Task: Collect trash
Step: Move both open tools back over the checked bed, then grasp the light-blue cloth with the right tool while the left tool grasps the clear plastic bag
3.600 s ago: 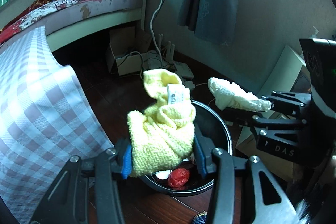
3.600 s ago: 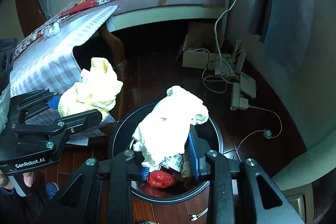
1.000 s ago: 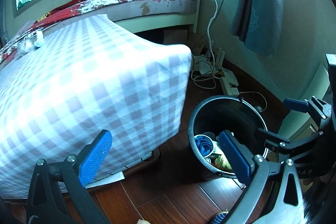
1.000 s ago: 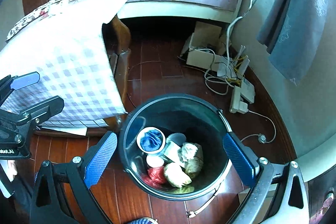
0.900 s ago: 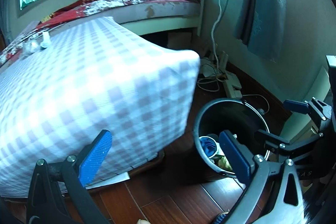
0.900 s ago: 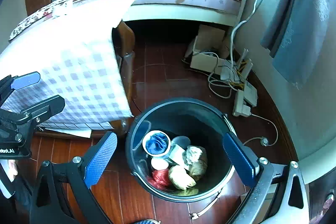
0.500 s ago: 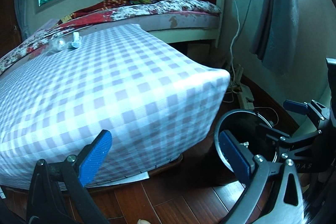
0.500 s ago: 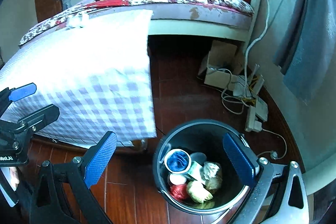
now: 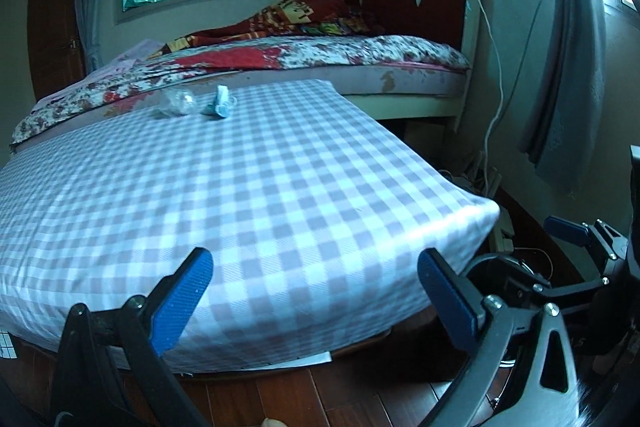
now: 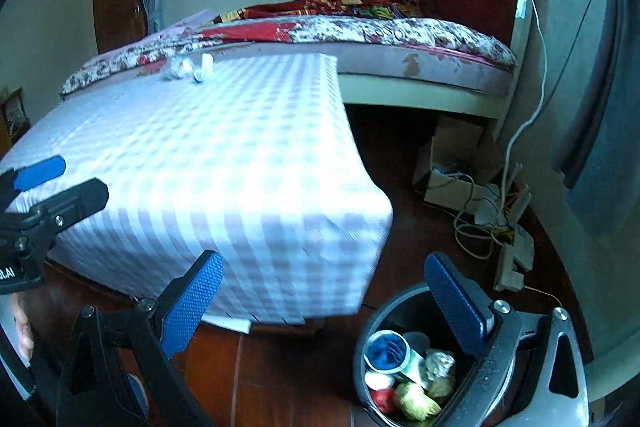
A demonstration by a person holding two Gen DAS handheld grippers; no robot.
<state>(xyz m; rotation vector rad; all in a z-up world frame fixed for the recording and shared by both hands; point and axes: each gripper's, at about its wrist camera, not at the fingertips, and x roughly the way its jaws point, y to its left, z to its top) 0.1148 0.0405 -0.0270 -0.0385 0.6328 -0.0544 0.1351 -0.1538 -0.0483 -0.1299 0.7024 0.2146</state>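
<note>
Trash lies in two places. At the far side of the checked-cloth surface [image 9: 248, 187] sit a crumpled clear wrapper [image 9: 176, 103] and, just to its right, a small blue-and-white scrap [image 9: 219, 105] — too small to identify with any certainty. On the wooden floor [image 10: 280, 379] near the surface's right corner stands a black bin [image 10: 370, 331], holding a blue-filled white cup [image 10: 386, 351], a red wad [image 10: 382, 398], a yellow-green lump [image 10: 414, 401] and a pale crumpled ball [image 10: 440, 367].

Left gripper [image 9: 314, 291] hangs in front of the surface's near edge, its jaws wide apart with nothing between them. Right gripper [image 10: 322, 297] hovers over the floor and the bin — its jaws also spread wide and empty. Beyond the surface lies a bed [image 9: 320, 55] with a floral cover, and cables [image 10: 480, 223] trail on the floor by the right wall.
</note>
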